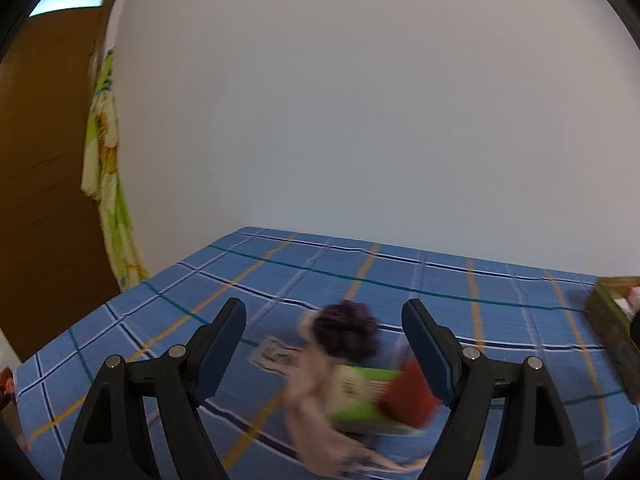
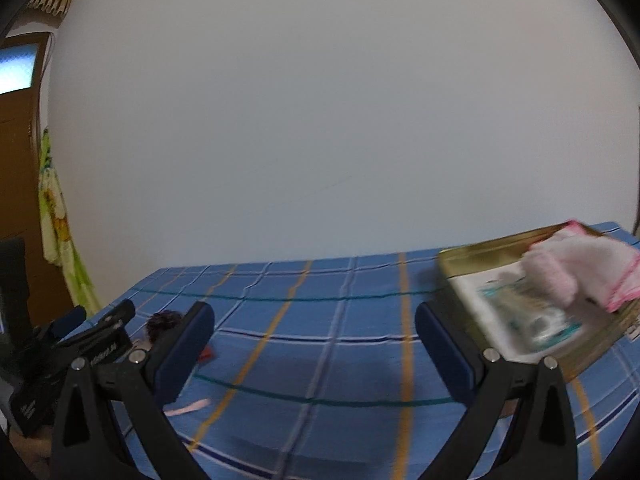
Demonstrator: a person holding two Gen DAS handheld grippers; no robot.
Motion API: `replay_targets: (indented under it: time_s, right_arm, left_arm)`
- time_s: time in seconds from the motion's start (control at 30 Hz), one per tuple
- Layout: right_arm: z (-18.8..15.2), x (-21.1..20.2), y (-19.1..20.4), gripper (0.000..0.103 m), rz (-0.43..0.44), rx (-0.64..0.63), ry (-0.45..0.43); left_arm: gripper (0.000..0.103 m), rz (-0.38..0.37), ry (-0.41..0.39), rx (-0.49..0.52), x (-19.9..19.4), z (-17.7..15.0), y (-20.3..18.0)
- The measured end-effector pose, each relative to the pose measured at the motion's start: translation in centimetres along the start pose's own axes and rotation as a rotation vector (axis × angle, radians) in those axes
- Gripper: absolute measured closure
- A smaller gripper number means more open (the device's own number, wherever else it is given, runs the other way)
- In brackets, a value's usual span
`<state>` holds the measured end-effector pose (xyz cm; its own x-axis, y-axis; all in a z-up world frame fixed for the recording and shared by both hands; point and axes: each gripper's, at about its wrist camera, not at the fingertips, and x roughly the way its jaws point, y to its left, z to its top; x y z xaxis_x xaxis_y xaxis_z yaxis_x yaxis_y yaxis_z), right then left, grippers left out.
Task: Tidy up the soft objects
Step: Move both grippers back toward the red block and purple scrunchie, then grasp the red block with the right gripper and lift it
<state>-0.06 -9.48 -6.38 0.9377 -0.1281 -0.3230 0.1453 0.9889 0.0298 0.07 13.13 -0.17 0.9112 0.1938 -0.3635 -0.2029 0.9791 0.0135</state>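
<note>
Bed, covered with a blue plaid sheet crossed by orange, white and dark lines, set against a plain white wall. Left gripper: fingers spread wide, nothing between the pads; beyond them, lying on the sheet, a blurred heap of soft objects made up of a dark purple fluffy piece, a pale pink cloth, a green-and-white item and a red piece. Right gripper: fingers likewise wide apart and empty, over bare sheet. Gold-rimmed box at the right of the bed, holding a white-and-pink fluffy cloth on top of printed packaging. Brown door at left, with a yellow-green patterned fabric hanging beside it.
</note>
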Motion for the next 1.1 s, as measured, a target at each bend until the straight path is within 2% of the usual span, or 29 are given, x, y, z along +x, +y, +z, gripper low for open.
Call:
replay_targets:
  time_s: [0.17, 0.27, 0.43, 0.67, 0.73, 0.8, 0.97, 1.07, 1.1]
  right_arm:
    - [-0.7, 3.3, 2.2, 0.001, 0.074, 0.042, 0.118]
    - [-1.3, 5.6, 3.5, 0.006, 0.124, 0.063, 0.2]
    - [-2.5, 9.1, 5.5, 0.013, 0.216, 0.138, 0.348]
    - [-3.6, 12.6, 8.2, 0.015, 0.265, 0.196, 0.474]
    - [-3.9, 13.4, 8.6, 0.022, 0.279, 0.202, 0.51]
    - [-4.4, 14.3, 9.0, 0.044, 0.278, 0.182, 0.549]
    - [-3.8, 14.7, 7.7, 0.078, 0.337, 0.21, 0.548]
    - [-2.9, 13.9, 6.2, 0.087, 0.349, 0.224, 0.517]
    - [-2.5, 13.5, 5.5, 0.087, 0.343, 0.204, 0.495]
  left_arm:
    - [0.021, 0.078, 0.015, -0.03, 3.0, 0.7, 3.6]
    - [0.021, 0.109, 0.021, -0.051, 4.5, 1.1, 5.4]
    - [0.021, 0.105, 0.021, -0.09, 5.7, 1.6, 7.7]
    - [0.021, 0.078, 0.047, -0.138, 6.5, 1.8, 8.8]
    - [0.021, 0.075, 0.038, -0.126, 6.4, 1.8, 8.6]
    - [0.021, 0.067, 0.033, -0.116, 6.2, 1.8, 8.4]
    - [0.021, 0.044, 0.017, -0.095, 5.8, 1.9, 8.0]
    - [0.021, 0.015, 0.006, -0.087, 5.5, 1.9, 7.8]
    - [0.021, 0.004, 0.006, -0.082, 5.4, 1.9, 7.7]
